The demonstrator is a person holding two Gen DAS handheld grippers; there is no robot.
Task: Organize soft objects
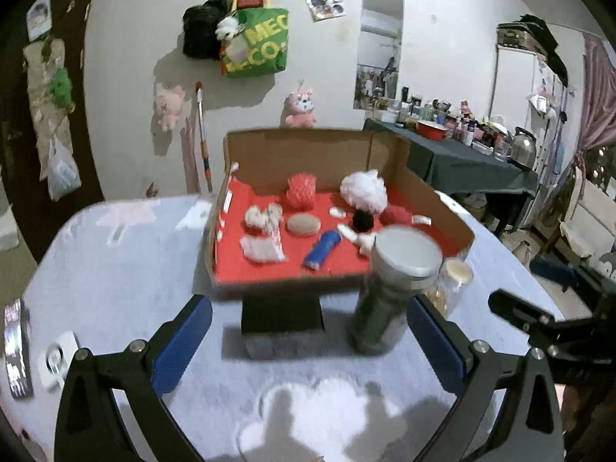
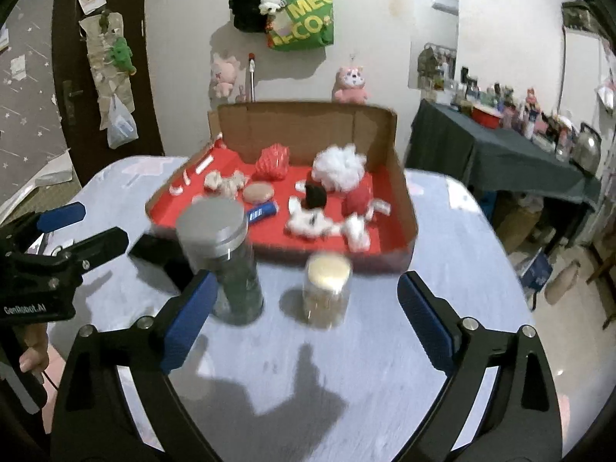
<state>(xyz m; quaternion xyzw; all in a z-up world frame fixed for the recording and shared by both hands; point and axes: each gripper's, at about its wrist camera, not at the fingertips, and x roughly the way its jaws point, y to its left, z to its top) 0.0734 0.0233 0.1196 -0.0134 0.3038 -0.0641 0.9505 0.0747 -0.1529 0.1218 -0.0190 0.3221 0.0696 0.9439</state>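
Note:
A cardboard box (image 1: 423,188) with a red floor holds several soft things: a red mesh puff (image 1: 301,188), a white puff (image 1: 364,188), a tan oval sponge (image 1: 303,225), a blue roll (image 1: 322,253), white cloth bits (image 1: 263,248) and a black pompom (image 1: 364,220). The box also shows in the right wrist view (image 2: 400,208). My left gripper (image 1: 308,340) is open and empty, in front of the box. My right gripper (image 2: 306,313) is open and empty, near two jars.
A tall dark jar with a grey lid (image 2: 227,261) and a short clear jar with a cream lid (image 2: 327,288) stand on the pale table (image 2: 442,231) before the box. A black block (image 1: 283,312) lies under the box's front edge. A cluttered side table (image 1: 462,154) stands at the right.

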